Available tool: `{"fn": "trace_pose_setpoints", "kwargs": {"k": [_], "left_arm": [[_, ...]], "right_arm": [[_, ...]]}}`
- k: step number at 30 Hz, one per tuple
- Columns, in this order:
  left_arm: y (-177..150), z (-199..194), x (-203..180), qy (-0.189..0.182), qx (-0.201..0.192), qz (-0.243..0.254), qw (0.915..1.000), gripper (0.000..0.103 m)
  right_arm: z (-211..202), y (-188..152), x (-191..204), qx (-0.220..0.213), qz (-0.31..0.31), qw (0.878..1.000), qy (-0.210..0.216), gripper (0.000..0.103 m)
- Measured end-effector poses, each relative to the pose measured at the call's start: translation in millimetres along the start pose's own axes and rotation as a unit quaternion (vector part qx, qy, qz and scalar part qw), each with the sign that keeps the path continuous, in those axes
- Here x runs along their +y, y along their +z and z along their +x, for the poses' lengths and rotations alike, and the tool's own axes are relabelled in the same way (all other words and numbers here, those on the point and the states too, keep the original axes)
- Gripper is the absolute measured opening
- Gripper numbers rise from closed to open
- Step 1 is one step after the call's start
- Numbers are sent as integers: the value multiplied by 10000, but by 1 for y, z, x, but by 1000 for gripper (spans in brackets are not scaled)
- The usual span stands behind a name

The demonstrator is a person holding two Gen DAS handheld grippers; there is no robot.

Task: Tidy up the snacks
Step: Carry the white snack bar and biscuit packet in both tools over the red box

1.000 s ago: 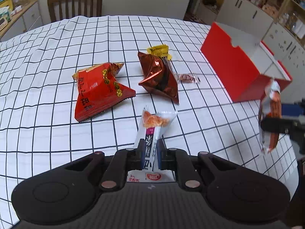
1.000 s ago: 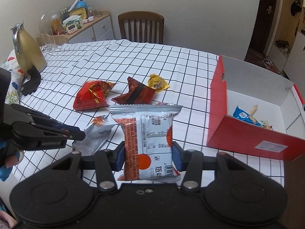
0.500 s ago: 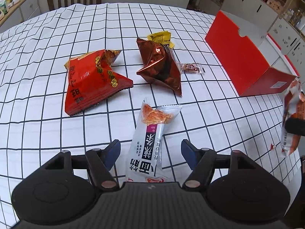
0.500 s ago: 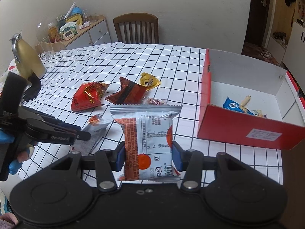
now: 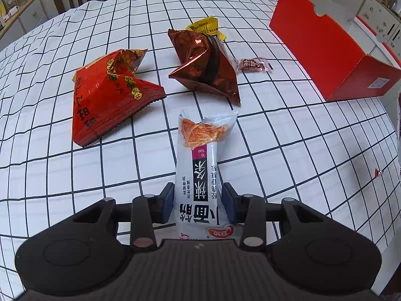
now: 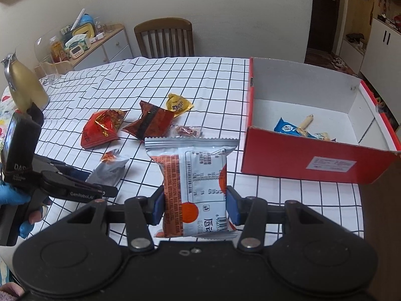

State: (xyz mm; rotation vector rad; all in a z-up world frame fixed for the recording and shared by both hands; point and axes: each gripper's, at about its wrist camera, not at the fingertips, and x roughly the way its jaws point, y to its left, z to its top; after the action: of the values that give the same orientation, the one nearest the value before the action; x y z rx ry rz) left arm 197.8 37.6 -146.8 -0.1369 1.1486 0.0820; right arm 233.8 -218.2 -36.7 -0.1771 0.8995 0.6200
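Now left gripper (image 5: pixel 198 202) pinching long white crinkly snack sachet (image 5: pixel 200 170) mid-body; right gripper (image 6: pixel 195 204) clamps silver-orange pouch (image 6: pixel 194 188). Both light, soft, slippery.

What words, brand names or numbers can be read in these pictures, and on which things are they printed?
"GenRobot.AI": left tongs.
"DAS": black device behind them.
"m&m's": yellow packet.
"tiao" and "辣条": white packet.
"6 9...": barcode digits on orange packet; the rest is too small.
Red box label: too small to read.
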Motion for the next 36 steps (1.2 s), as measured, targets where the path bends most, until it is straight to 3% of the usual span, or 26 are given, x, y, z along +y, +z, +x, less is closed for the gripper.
{"fn": "trace_pose_setpoints", "kwargs": {"k": [3, 8, 23, 36], "left_arm": [[1, 0, 0, -23, 24, -68, 10000, 26], [2, -2, -1, -5, -45, -192, 9998, 21], [31, -57, -37, -555, -554, -688, 9945, 20], [99, -88, -110, -856, -1140, -509, 9885, 20]], "right_arm": [[0, -1, -2, -15, 18, 10000, -19, 47], [-3, 0, -8, -37, 43, 10000, -60, 47], [-23, 16, -56, -307, 199, 9992, -179, 47], [-37, 49, -107, -631, 119, 9975, -310, 47]]}}
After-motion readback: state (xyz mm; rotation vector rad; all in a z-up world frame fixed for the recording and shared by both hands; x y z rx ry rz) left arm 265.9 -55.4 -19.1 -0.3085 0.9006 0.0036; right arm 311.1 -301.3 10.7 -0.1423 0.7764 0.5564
